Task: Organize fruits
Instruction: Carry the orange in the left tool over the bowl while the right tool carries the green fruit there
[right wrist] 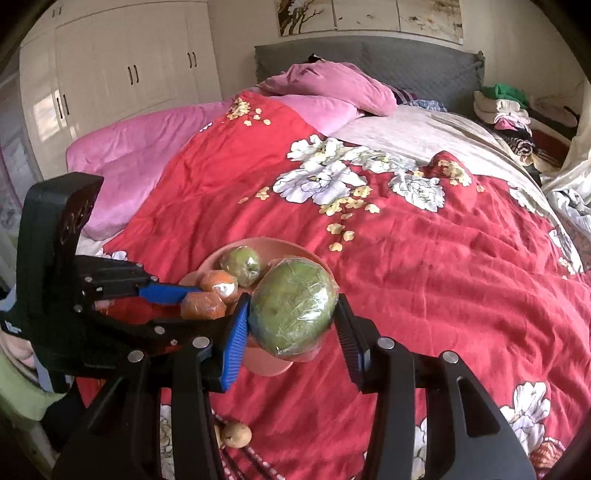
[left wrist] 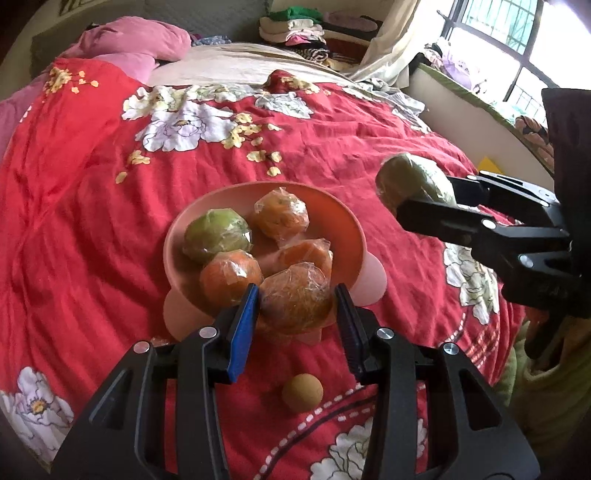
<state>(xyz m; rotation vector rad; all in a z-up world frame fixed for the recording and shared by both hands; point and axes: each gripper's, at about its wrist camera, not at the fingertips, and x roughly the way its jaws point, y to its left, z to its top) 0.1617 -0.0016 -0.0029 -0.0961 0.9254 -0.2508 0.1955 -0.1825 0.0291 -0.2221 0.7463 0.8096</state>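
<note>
Clamping a wrapped orange fruit (left wrist: 295, 299) in left gripper (left wrist: 297, 295) above near rim of pink bowl (left wrist: 207, 210) on the red quilt (left wrist: 92, 206). Squeezing wrapped green fruit (right wrist: 293, 306) in right gripper (right wrist: 293, 314), aloft beside bowl's right rim. Small tan fruit (left wrist: 302, 392) near quilt's front edge.

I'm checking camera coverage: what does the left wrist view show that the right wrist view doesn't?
Only the left wrist view shows the barred window and all four wrapped orange fruits in the bowl. Only the right wrist view shows the white wardrobe and wall pictures. Both show the pink bowl, the red floral quilt, the small tan round fruit lying outside the bowl, and the right tongs gripping a wrapped green fruit.
</note>
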